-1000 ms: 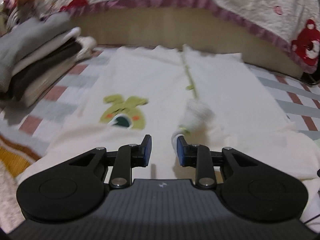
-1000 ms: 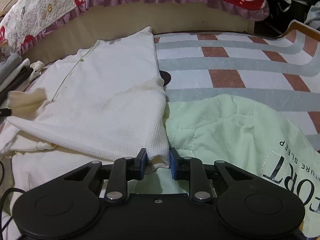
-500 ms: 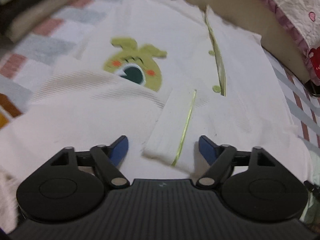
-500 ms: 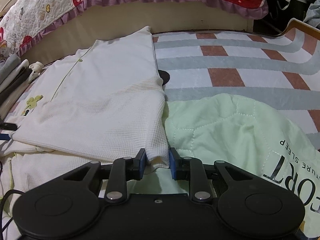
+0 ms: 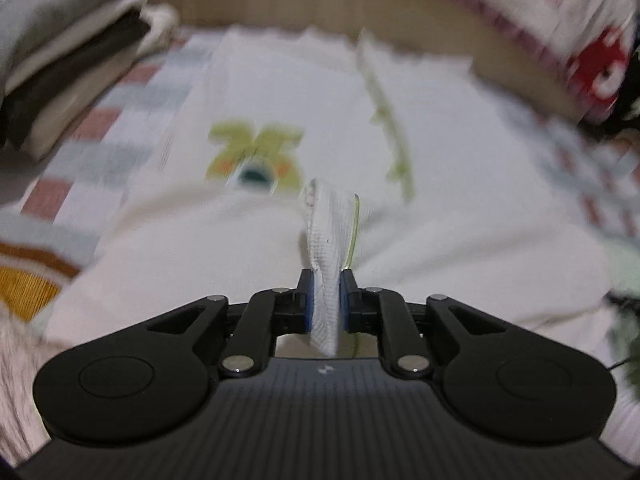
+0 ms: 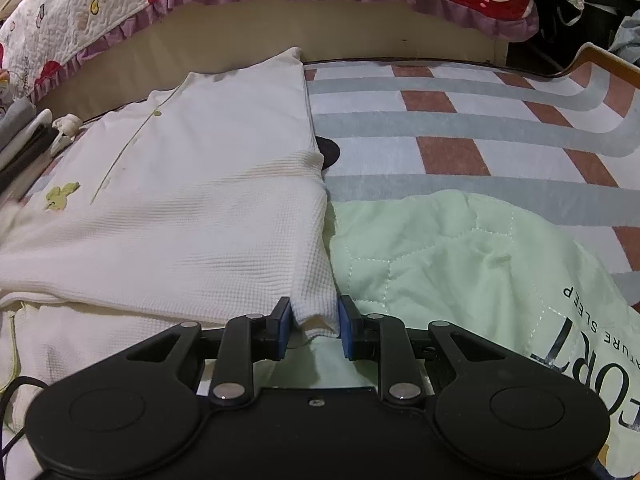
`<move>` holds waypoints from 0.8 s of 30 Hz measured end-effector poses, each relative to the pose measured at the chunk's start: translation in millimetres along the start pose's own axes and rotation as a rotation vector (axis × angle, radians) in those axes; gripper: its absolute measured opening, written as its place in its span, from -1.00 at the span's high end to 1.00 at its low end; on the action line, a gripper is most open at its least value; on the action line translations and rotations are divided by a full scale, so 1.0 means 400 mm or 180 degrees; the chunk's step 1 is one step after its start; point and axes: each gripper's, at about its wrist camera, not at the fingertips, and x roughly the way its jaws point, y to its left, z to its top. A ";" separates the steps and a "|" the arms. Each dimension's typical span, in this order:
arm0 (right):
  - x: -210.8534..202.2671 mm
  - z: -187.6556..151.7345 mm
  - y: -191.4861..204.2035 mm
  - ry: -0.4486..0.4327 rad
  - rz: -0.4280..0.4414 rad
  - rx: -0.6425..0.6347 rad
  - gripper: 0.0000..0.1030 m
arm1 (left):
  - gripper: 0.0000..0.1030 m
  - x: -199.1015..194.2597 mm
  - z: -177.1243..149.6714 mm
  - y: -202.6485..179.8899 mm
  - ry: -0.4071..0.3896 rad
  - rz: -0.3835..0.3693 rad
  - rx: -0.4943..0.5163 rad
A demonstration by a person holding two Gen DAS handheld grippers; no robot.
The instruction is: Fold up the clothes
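Both tools are closed on the white garment (image 6: 192,216). Your left tool (image 5: 325,300) pinches its cuff (image 5: 330,232). Your right tool (image 6: 313,326) clamps its near corner.

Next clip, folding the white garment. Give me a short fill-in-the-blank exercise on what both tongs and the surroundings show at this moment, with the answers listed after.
1. The left tongs are shut on a white cuff trimmed with a thin ____ line.
2. The right tongs pinch a corner of the white waffle-knit garment, which lies beside a pale ____ quilt.
3. The rug under the garment has grey stripes and ____ blocks.
4. In the left wrist view, a ____ of folded clothes sits at the upper left.

Missing words: green; green; brown; stack
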 end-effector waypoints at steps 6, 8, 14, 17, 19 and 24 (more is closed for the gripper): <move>-0.016 0.013 -0.042 0.0056 0.0272 0.0477 0.28 | 0.14 -0.008 -0.005 -0.005 -0.0031 0.0231 0.0139; -0.024 0.011 -0.070 0.0128 0.0567 0.0816 0.02 | 0.14 -0.027 0.003 -0.018 -0.0154 -0.0044 0.0319; -0.022 -0.001 -0.103 0.0504 0.1272 0.1514 -0.21 | 0.02 -0.035 0.000 -0.080 -0.0419 -0.0802 0.0653; -0.005 0.003 -0.077 0.0596 0.1533 0.1557 -0.21 | 0.01 -0.004 -0.007 -0.105 -0.0363 -0.0900 0.0711; 0.011 0.002 -0.051 0.0727 0.1563 0.1546 -0.21 | 0.01 0.022 -0.009 -0.121 -0.0279 -0.0889 0.0745; 0.050 -0.001 0.015 0.1057 0.1627 0.1513 -0.18 | 0.00 0.078 -0.020 -0.123 0.0116 -0.0573 0.0701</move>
